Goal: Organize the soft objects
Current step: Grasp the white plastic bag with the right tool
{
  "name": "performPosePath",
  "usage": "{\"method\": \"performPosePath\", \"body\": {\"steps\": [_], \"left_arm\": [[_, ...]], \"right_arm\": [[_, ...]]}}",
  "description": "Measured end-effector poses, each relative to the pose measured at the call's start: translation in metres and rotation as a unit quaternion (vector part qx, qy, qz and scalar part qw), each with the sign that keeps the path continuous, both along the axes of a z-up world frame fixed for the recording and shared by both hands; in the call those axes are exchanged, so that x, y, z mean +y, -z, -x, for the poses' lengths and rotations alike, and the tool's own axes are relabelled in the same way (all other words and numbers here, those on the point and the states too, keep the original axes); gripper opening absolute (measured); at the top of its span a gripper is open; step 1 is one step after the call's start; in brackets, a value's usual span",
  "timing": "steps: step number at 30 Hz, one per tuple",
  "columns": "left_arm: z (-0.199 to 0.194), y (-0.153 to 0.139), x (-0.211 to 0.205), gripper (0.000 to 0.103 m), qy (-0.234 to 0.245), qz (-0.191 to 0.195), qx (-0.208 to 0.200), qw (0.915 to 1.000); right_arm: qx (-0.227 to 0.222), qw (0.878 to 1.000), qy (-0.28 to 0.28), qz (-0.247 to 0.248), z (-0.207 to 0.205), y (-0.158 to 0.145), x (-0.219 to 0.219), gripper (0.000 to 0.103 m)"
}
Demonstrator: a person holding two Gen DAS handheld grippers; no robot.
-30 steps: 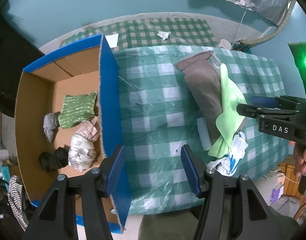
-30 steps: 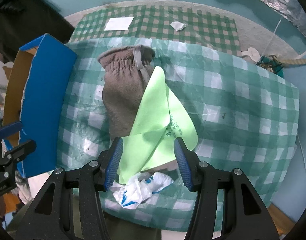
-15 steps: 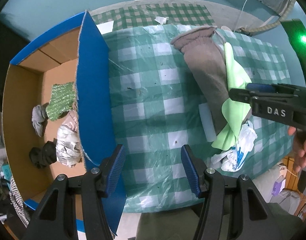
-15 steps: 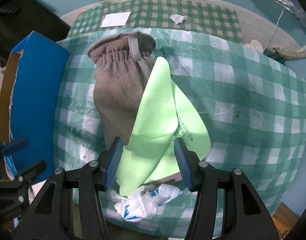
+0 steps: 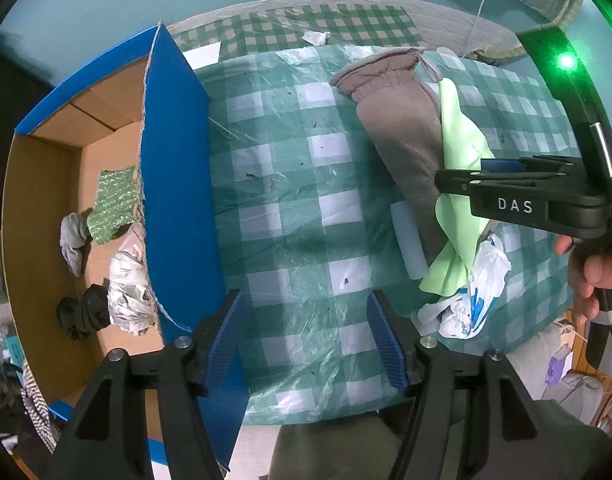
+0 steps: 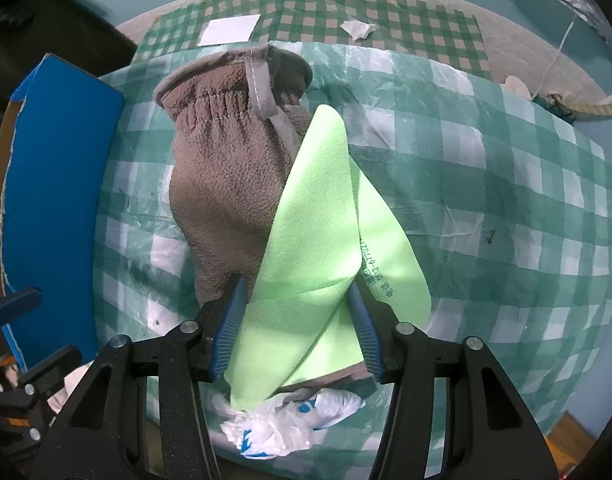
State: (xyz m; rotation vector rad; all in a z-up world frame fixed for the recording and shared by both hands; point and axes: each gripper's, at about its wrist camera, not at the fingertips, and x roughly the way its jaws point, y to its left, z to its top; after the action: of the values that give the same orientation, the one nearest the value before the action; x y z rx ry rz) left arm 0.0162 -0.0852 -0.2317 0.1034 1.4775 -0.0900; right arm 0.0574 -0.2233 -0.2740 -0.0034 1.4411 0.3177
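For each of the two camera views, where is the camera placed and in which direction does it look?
Left wrist view: on the left tongs, open, looking down at the checked table and the cardboard box; the person's right hand shows.
Right wrist view: on the right tongs, open around the green cloth lying on the brown mitt.
Shared: table, mitt, green cloth, white plastic bag, box wall.

Two black plastic grippers are showing ribbed blue pads [image 5: 226, 344] and silver screws. The right gripper [image 5: 502, 166] is displaying white "DAS" lettering and a glowing green light, with bare fingers [image 5: 590, 276] wrapping its handle.
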Motion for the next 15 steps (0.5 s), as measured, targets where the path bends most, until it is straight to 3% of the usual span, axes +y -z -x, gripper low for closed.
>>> {"method": "performPosePath", "body": {"steps": [2, 5, 15], "left_arm": [[0.000, 0.000, 0.000, 0.064, 0.002, 0.000, 0.001, 1.0000], [0.000, 0.000, 0.000, 0.064, 0.004, -0.001, 0.000, 1.0000], [0.000, 0.000, -0.005, 0.064, 0.013, 0.005, 0.001, 0.9999]], "right_arm": [[0.000, 1.000, -0.002, 0.004, -0.001, 0.001, 0.001, 0.023], [0.007, 1.000, 0.002, 0.008, 0.000, 0.002, -0.003, 0.013], [-0.019, 1.000, 0.023, -0.006, 0.005, -0.023, -0.022, 0.007]]}}
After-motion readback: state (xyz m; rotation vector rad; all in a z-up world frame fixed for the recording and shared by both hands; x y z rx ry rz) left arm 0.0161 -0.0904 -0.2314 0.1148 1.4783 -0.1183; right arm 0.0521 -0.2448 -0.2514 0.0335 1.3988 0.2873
